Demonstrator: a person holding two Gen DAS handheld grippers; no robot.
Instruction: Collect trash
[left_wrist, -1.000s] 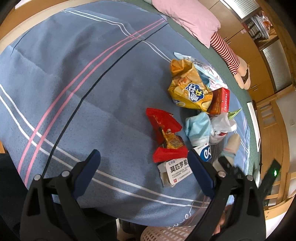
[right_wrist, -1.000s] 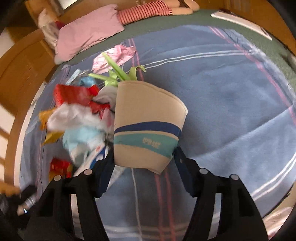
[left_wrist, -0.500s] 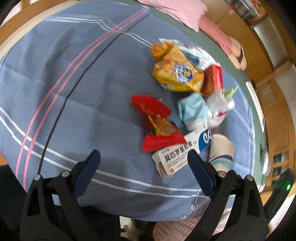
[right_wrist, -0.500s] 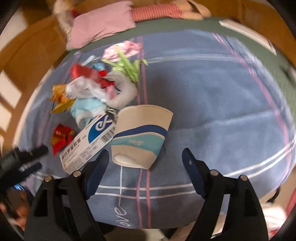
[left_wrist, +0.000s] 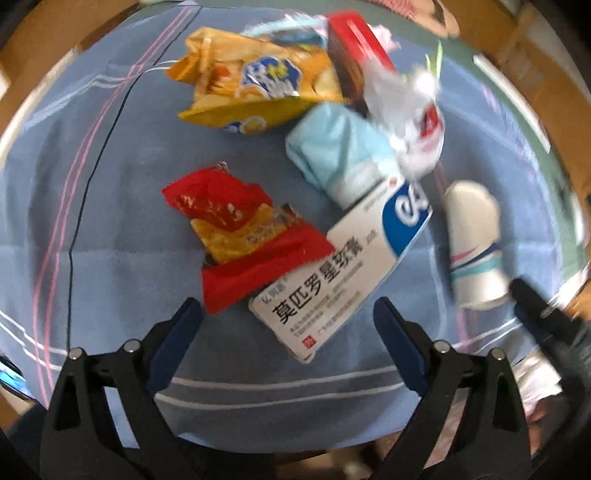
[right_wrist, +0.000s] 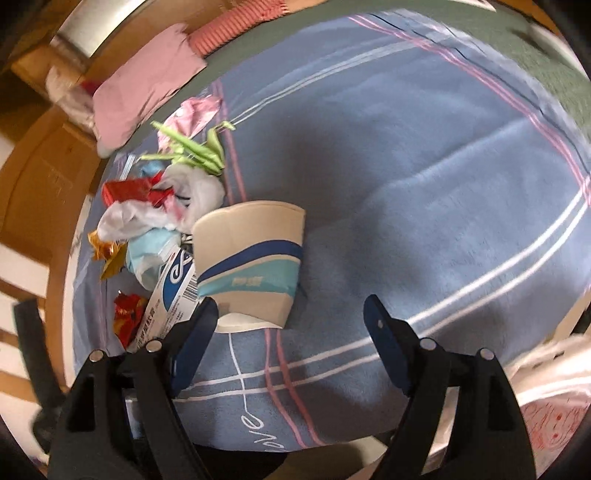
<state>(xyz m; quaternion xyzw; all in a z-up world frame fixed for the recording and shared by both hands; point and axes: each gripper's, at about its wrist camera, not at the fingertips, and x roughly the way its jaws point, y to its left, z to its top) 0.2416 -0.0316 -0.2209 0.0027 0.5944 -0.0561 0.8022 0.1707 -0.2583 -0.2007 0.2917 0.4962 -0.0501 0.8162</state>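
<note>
A blue fleece blanket with pink and white stripes (right_wrist: 424, 177) covers the bed, bearing a tipped paper cup (right_wrist: 251, 258), white medicine carton (left_wrist: 343, 280), red crumpled wrapper (left_wrist: 236, 236), yellow snack bag (left_wrist: 255, 85) and, far left, a pink pillow (right_wrist: 144, 85).

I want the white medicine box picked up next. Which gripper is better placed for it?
Left. The left gripper, jaws closing with nothing pinched, frames the near end of the medicine box. The right gripper faces the paper cup.
</note>
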